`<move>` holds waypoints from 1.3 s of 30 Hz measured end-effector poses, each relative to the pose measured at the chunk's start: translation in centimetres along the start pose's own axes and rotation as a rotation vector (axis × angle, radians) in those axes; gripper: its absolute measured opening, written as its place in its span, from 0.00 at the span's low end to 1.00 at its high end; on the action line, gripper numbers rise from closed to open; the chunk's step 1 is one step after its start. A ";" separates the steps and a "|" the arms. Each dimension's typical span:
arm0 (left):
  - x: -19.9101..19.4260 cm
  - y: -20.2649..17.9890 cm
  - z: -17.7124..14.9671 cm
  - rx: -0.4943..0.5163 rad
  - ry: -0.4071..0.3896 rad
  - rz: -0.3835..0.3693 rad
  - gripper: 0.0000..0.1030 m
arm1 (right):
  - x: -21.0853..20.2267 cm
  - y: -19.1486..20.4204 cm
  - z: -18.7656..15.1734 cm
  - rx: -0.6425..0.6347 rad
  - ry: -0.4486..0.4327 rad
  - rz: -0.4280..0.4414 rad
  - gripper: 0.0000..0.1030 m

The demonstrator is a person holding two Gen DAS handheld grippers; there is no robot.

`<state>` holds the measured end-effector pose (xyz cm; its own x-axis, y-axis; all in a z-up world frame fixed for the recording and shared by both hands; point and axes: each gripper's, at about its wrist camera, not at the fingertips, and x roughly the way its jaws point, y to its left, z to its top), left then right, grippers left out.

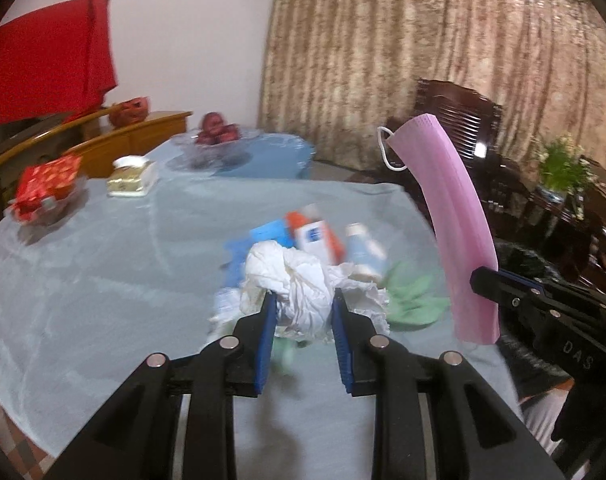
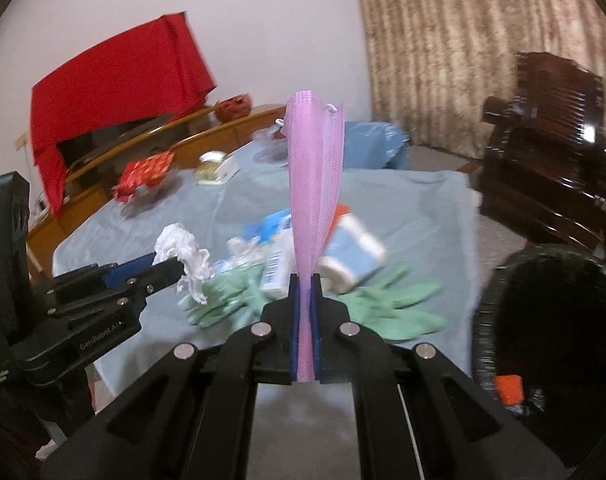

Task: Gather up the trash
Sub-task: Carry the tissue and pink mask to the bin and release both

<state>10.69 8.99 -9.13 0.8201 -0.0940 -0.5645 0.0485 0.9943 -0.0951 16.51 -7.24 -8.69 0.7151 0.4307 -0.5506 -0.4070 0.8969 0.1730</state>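
My left gripper (image 1: 303, 300) is shut on a crumpled white tissue (image 1: 299, 280), held above the table; the same tissue (image 2: 183, 252) shows at its tip in the right wrist view. My right gripper (image 2: 305, 280) is shut on a pink face mask (image 2: 313, 184) that stands up from the blue pads; in the left wrist view the mask (image 1: 451, 216) rises at the right with its white ear loop on top. A pile of trash stays on the light blue tablecloth (image 1: 103, 272): green gloves (image 2: 391, 308), a small white and blue bottle (image 2: 355, 256), blue and orange-white packets (image 1: 315, 236).
A black bin (image 2: 551, 344) with an orange scrap inside stands at the table's right edge. At the far end are a red wrapped box (image 1: 47, 188), a tissue box (image 1: 133, 178) and a bowl of red fruit (image 1: 217, 136). Dark wooden chairs (image 2: 543, 152) stand to the right.
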 end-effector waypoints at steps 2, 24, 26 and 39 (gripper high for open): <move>0.4 -1.7 0.5 0.020 -0.005 -0.029 0.26 | -1.0 -1.6 -0.1 0.021 -0.015 -0.032 0.04; 7.8 -22.3 2.8 0.217 0.025 -0.350 0.30 | -8.5 -19.8 -5.2 0.241 -0.041 -0.401 0.06; 8.5 -23.7 2.5 0.229 0.038 -0.364 0.31 | -8.6 -21.0 -5.8 0.254 -0.025 -0.421 0.07; 11.4 -27.3 1.6 0.259 0.104 -0.386 0.66 | -9.5 -24.6 -8.7 0.335 -0.012 -0.553 0.81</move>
<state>19.64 -19.11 -11.64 0.6533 -0.4504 -0.6086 0.4898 0.8644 -0.1138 14.81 -34.29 -14.84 0.7755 -0.1043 -0.6226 0.2209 0.9688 0.1129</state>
